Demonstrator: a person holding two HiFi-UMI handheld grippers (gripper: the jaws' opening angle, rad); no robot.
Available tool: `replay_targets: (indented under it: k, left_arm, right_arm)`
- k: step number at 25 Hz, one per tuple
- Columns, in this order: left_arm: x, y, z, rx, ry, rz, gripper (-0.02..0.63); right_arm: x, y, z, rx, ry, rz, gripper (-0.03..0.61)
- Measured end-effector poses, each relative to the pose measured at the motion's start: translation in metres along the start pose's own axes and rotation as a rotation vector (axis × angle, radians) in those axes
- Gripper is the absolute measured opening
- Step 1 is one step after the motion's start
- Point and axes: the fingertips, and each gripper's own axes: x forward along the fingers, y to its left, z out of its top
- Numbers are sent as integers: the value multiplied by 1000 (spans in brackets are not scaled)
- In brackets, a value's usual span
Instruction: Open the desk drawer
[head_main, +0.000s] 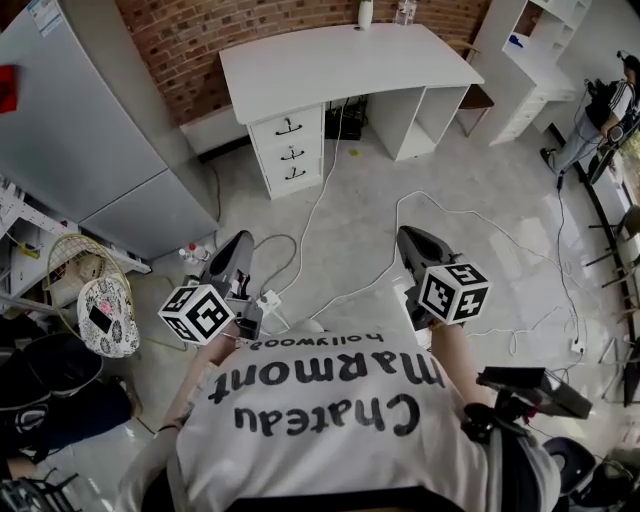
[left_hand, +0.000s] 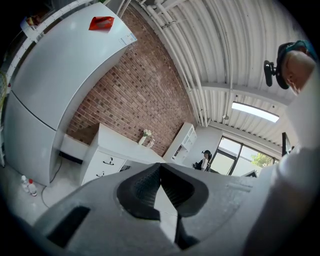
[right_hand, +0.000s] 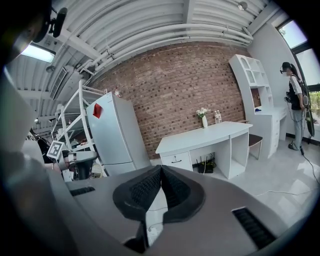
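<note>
The white desk (head_main: 340, 60) stands against the brick wall, some way ahead of me across the floor. Its stack of three drawers (head_main: 289, 150) with dark handles is on the left side, and all are closed, the top drawer (head_main: 287, 127) included. My left gripper (head_main: 240, 242) and right gripper (head_main: 410, 236) are held side by side in front of my chest, pointing toward the desk and far from it. Both are shut with nothing between the jaws. The desk (left_hand: 115, 142) shows in the left gripper view beyond the left gripper (left_hand: 160, 165). In the right gripper view the desk (right_hand: 200, 137) lies past the right gripper (right_hand: 161, 167).
A tall grey fridge (head_main: 100, 120) stands left of the desk. White cables (head_main: 330, 290) and a power strip (head_main: 268, 300) lie on the floor between me and the desk. A wire basket (head_main: 75, 265) sits at the left, a white shelf unit (head_main: 530, 60) and a person (head_main: 600, 115) at the right.
</note>
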Motion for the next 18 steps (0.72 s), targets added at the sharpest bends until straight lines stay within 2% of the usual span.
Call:
replay_targets:
  k: [6, 12, 15, 18]
  left_arm:
    - [21, 9, -1, -19, 9, 23, 15]
    - [75, 18, -3, -25, 40, 4, 15]
    - [105, 27, 6, -28, 30, 17, 15]
    - [134, 40, 24, -33, -10, 19, 15]
  right_arm:
    - [10, -15, -10, 17, 41, 1, 14]
    - [31, -45, -18, 48, 86, -25, 14]
    - [48, -61, -9, 54, 102, -27, 14]
    - [71, -74, 16, 10, 95, -19, 14]
